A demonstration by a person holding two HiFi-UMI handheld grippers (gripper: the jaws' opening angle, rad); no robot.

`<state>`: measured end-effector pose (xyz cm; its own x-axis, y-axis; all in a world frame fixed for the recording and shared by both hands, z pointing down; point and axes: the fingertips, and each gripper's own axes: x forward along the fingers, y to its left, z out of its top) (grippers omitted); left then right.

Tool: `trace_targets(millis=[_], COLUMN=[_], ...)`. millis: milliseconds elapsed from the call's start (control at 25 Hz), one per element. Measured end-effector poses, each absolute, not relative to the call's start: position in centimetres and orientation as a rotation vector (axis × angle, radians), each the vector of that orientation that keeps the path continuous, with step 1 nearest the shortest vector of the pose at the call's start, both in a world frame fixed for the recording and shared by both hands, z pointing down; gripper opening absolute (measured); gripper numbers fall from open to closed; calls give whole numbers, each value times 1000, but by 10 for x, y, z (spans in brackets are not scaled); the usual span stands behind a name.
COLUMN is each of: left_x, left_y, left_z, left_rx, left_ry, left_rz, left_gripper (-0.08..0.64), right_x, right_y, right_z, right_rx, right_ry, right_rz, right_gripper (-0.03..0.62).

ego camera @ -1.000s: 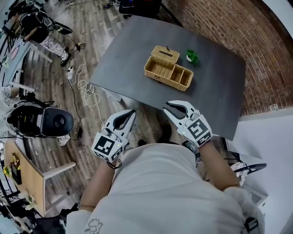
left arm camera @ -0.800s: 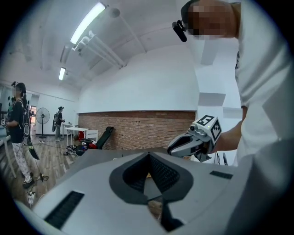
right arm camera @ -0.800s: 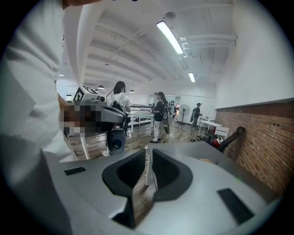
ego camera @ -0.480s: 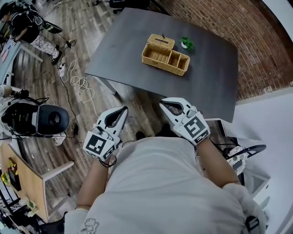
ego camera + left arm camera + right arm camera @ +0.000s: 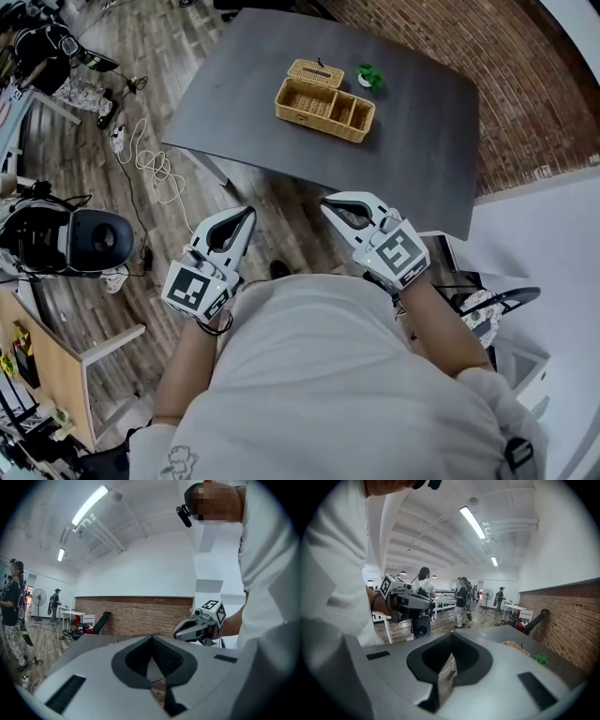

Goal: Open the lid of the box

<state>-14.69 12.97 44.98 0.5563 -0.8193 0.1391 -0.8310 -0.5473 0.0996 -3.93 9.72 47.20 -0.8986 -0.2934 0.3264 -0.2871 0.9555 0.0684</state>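
Head view: box [image 5: 317,120], lid [image 5: 315,72] open, lies lengthwise left-right; left tongs [image 5: 248,213] together, right tongs [image 5: 327,201] just closed, empty.

The head view is evenly bright and sharp. The table [image 5: 412,141] has a dull sheen, and a faint shadow lies on the floor [image 5: 281,216] below its near edge, toward 6 o'clock. Both gripper views are fisheye, with black corners and straight lines bowed near the rim. A tube light [image 5: 91,506] glares white at 11 o'clock in the left gripper view, and a lamp [image 5: 473,522] at 1 o'clock in the right gripper view. The foreground nearest each lens is slightly soft.
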Motion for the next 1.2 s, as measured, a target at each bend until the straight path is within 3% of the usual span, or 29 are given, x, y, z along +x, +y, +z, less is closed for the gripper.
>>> trace_targets(millis=[720, 1200], left_x=[-18, 39], left_y=[143, 186], left_z=[446, 440], left_rx=[2591, 2549], left_ry=[-1468, -1547], left_rz=[90, 83], left_gripper=[11, 11], right_x=[98, 150], right_y=[122, 169], right_z=[460, 457], right_rx=[398, 348], right_ry=[-2788, -2827], right_rz=[-66, -114], right_gripper=[5, 5])
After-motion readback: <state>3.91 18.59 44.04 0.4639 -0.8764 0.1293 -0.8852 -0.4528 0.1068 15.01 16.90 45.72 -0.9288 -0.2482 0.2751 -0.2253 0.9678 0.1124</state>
